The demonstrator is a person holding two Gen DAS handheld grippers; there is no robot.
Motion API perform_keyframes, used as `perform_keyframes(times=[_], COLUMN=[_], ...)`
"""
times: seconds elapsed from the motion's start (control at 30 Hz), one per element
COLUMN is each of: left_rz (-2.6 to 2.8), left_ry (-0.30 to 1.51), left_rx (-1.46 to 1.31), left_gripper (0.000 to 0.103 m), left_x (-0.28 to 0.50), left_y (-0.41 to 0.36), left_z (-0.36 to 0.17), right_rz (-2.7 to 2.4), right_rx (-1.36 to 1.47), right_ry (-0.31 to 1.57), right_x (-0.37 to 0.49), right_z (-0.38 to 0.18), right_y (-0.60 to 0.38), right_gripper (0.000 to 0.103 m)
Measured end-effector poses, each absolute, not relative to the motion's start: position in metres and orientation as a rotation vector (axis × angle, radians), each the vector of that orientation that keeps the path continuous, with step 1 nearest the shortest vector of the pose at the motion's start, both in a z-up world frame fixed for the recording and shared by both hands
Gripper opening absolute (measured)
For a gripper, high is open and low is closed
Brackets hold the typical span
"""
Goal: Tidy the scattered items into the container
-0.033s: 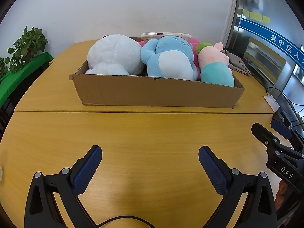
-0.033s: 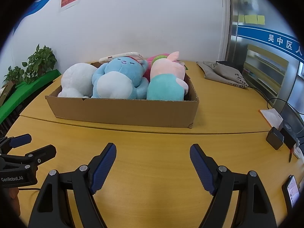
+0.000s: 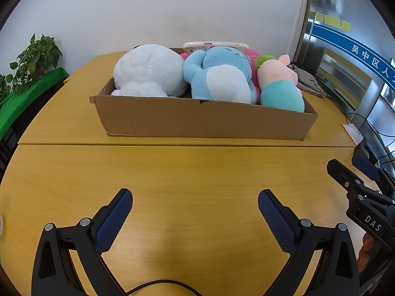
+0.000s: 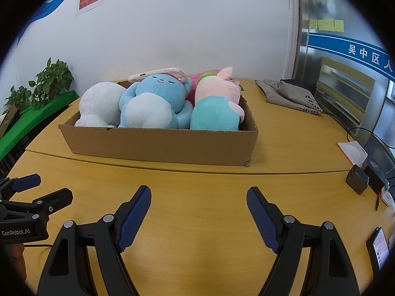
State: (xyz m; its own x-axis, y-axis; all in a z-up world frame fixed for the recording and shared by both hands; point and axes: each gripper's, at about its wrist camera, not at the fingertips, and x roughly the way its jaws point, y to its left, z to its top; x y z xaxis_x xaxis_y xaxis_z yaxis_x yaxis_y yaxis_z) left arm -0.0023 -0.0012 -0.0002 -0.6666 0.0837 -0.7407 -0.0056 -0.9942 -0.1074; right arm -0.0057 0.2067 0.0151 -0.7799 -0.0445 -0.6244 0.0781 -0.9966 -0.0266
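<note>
Hovering both grippers, left and right, wide open and empty, since I'm seeing toys already filling the box.

The left gripper points forward and downward over the surface, its two black arms spread wide and the blue-padded fingers well apart with nothing between them. The right gripper is posed alike, its fingers also parted and empty (a little less spread than the left pair). The two tools sit side by side: each shows at the edge of the other's view, the right one at the left wrist's right edge, the left one at the right wrist's left edge. Neither touches anything.
</note>
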Motion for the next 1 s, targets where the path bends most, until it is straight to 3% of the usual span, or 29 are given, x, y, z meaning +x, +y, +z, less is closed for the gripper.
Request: perform_keyframes(times=[0.37, 0.53, 0.73, 1.0], left_rz=[2.792, 2.828, 2.766, 2.683], left_ry=[-0.154, -0.069, -0.001, 0.080], left_rx=[-1.234, -1.254, -1.376, -1.425], left_gripper=[0.103, 0.103, 0.103, 0.103], left_x=[-0.008, -0.002, -0.004, -0.020], left_y=[-0.027, -0.088, -0.163, -0.186], left_z=[-0.009, -0.019, -0.053, -0.086], right_rz=[-2.878, -2.824, -2.777, -2.668], right_rx=[1.009, 1.009, 1.118, 1.214], right_ry=[0.072, 0.070, 0.192, 0.064], right_x=[-0.007, -0.016, -0.029, -0.044], right_z=[0.012, 0.005, -0.030, -0.058], right_y=[0.216, 0.259, 0.328, 0.366], right_gripper=[0.080, 0.080, 0.080, 0.080])
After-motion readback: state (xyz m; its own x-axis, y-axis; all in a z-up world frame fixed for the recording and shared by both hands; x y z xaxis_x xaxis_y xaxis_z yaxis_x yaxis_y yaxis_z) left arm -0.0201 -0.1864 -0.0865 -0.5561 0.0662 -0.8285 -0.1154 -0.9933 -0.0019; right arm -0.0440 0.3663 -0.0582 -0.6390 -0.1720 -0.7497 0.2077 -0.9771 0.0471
